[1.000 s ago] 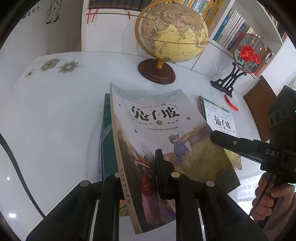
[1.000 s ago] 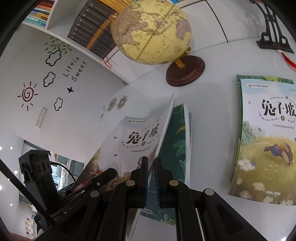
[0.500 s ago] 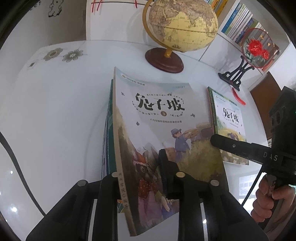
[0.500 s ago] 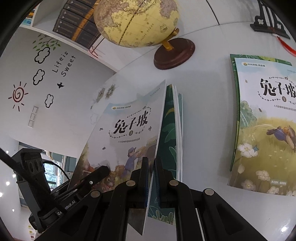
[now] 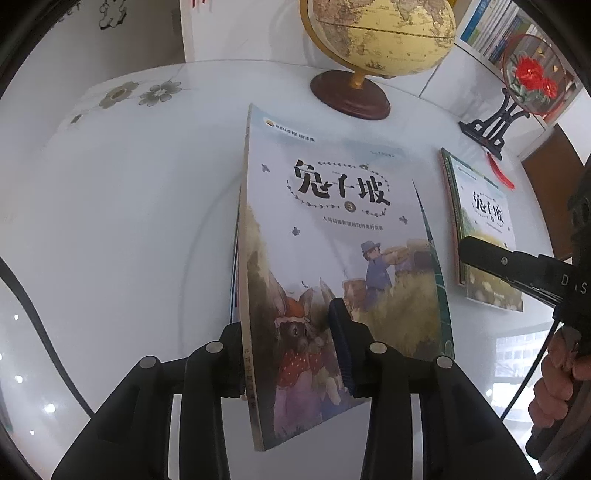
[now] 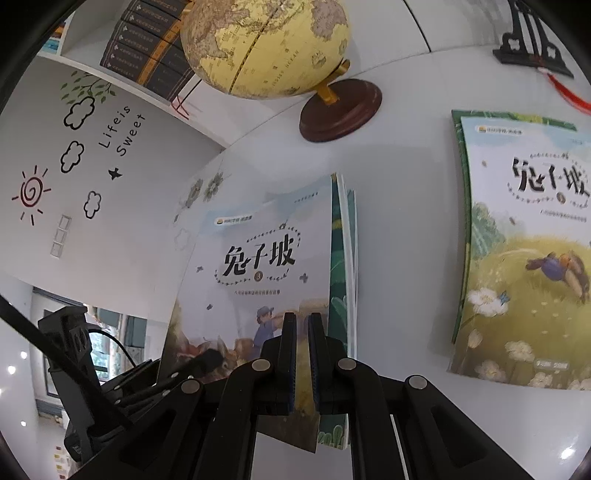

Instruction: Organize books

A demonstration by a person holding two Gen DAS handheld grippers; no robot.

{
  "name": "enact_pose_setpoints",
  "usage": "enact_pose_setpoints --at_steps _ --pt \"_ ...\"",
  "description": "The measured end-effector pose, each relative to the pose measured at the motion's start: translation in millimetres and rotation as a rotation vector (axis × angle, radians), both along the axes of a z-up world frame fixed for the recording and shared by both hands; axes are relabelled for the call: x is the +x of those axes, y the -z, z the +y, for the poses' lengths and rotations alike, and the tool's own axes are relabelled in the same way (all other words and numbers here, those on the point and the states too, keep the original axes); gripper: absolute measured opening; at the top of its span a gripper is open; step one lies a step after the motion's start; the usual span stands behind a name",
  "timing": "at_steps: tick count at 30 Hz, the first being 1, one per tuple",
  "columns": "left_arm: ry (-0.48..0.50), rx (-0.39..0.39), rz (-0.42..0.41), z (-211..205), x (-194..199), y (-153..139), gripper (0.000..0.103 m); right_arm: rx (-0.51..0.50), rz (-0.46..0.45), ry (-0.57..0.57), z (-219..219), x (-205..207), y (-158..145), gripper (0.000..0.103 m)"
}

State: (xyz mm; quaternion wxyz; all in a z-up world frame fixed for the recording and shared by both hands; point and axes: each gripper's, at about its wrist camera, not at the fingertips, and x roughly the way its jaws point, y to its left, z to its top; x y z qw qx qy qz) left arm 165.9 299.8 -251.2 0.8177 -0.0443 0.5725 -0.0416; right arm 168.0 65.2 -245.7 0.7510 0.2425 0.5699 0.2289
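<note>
A picture book numbered 3 (image 5: 332,229) (image 6: 258,258), with a rabbit on its cover, lies slanted over a green book (image 6: 341,258) on the white table. My left gripper (image 5: 286,350) straddles its spine near the bottom. Its jaws are opening, and the gap is far wider than the book, so the pads do not press on it. My right gripper (image 6: 303,362) is shut on the cover's right edge. A second book of the series, numbered 1 (image 5: 484,221) (image 6: 524,240), lies flat to the right on another green book.
A globe (image 5: 376,33) (image 6: 266,44) on a brown base stands behind the books. A round fan with red flowers (image 5: 528,74) on a black stand is at the back right. Bookshelves (image 6: 147,48) line the wall. A hand (image 5: 554,387) grips the right tool. Bare table (image 5: 129,203) lies left.
The left jaws have spread apart from a tight grip on the spine. The book has sunk flatter onto the green one. The right gripper has stayed shut on the cover's edge.
</note>
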Motion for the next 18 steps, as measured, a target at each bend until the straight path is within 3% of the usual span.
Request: enact_pose_setpoints --at_steps 4,11,18 --pt "-0.008 0.123 0.033 -0.2 1.8 1.7 0.042 0.008 0.025 0.002 -0.9 -0.6 4.2 0.006" --pt "-0.039 0.221 0.014 9.9 -0.6 -5.1 0.042 0.035 0.064 0.036 -11.7 -7.2 9.3 0.007" --pt "-0.099 0.145 -0.010 14.7 -2.8 -19.1 0.042 0.025 0.093 0.074 -36.4 -19.2 14.8 0.007"
